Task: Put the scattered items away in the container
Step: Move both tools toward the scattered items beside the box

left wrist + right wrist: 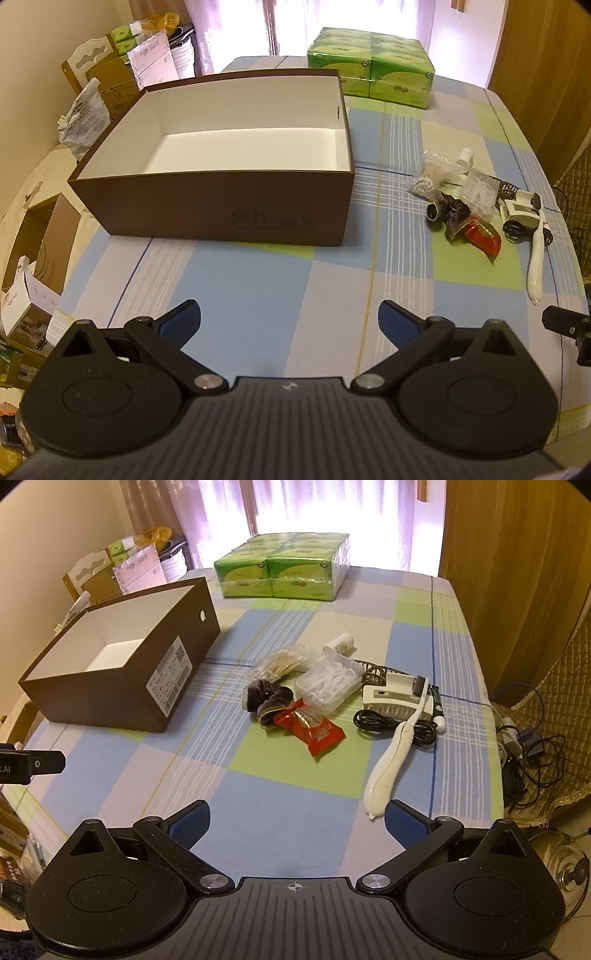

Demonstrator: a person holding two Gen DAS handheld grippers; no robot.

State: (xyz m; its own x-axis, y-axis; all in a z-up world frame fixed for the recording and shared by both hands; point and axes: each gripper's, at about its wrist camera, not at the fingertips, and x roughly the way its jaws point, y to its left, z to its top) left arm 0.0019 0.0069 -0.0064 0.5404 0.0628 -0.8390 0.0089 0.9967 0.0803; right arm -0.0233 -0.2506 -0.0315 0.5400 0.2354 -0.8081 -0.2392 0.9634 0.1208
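A table under a checked cloth of blue, green and lilac fills both views, its far edge against bright curtains, with stacked cartons along the left wall and a tangle of cables on the floor off the right edge. The near half of the cloth lies bare. The brown box, white inside and holding nothing, sits toward the left edge. A green tissue bundle stands at the far edge. The scattered items cluster near the right edge, apart from the box: a white long-handled tool, a clear floss-pick case, a red packet, a dark scrunchie, cotton swabs, a black cable. The left gripper and right gripper hover with jaws spread wide, holding nothing.
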